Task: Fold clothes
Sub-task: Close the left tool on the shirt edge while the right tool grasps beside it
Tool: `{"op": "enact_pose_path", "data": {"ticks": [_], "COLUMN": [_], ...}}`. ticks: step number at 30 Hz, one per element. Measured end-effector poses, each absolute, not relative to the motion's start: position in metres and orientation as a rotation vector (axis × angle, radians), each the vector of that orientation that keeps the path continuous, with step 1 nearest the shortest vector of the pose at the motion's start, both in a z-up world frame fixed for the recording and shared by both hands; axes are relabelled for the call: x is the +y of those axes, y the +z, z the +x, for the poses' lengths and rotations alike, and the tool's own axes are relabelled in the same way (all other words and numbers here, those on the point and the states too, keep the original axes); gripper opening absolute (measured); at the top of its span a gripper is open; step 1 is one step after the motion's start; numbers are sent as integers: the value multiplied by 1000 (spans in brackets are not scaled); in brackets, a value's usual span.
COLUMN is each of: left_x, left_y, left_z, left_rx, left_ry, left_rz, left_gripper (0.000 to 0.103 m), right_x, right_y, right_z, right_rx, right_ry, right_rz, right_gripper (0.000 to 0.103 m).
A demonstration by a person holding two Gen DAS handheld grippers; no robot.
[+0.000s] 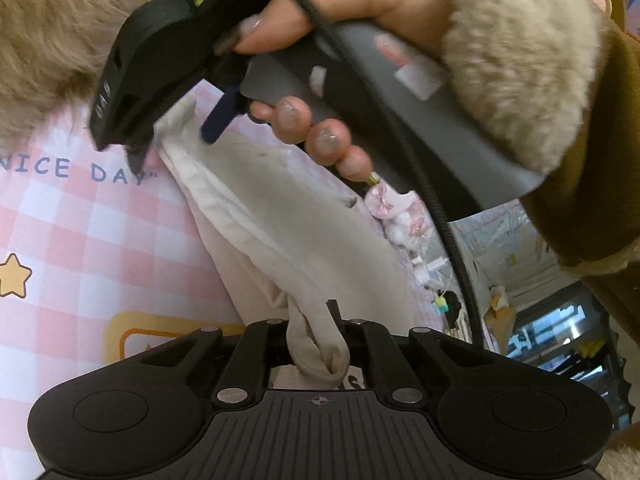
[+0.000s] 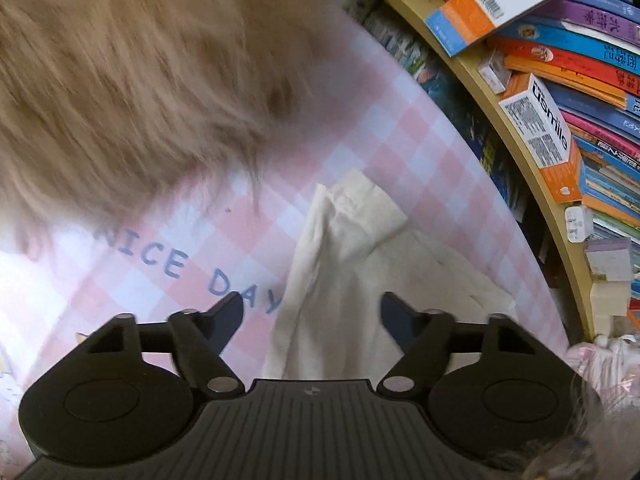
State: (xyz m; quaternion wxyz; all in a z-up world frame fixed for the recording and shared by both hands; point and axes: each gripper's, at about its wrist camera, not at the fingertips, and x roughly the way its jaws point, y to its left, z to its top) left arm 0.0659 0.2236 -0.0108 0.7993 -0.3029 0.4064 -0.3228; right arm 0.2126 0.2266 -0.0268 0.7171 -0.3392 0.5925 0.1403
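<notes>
The left gripper (image 1: 316, 344) clamps a bunched fold of the cream garment (image 1: 280, 216), lifting it off the pink checked tablecloth (image 1: 100, 240). Above the same cloth, the right gripper (image 2: 312, 312) hovers part-open over the garment, nothing pinched.

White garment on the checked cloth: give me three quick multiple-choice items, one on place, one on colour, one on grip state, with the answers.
1. The white garment lies:
A. over the "DAY" lettering's end
B. on the bookshelf
C. on the fur

2. The checked cloth is:
A. green and yellow
B. pink and white
C. plain grey

3. The left gripper is:
A. wide open
B. out of view
C. shut on a bunch of the garment

Answers:
1 A, its edge touches the "Y".
2 B, pink and white squares show.
3 C, fabric is pinched between closed fingers; the right gripper hangs open above.
</notes>
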Motion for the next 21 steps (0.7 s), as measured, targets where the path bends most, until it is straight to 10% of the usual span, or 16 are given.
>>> {"op": "enact_pose_path", "data": {"ticks": [6,21], "left_x": [222,195], "left_y": [-4,15], "left_z": [58,44], "left_rx": [842,782], "left_ry": [-720,-775], "left_rz": [-614,-533], "left_gripper": [5,5], "right_x": [214,163], "right_y": [-22,30], "right_z": [217,207], "right_rx": [1326,1238], "right_ry": [283,275], "right_rz": [-697,-533], "right_gripper": [19,7]}}
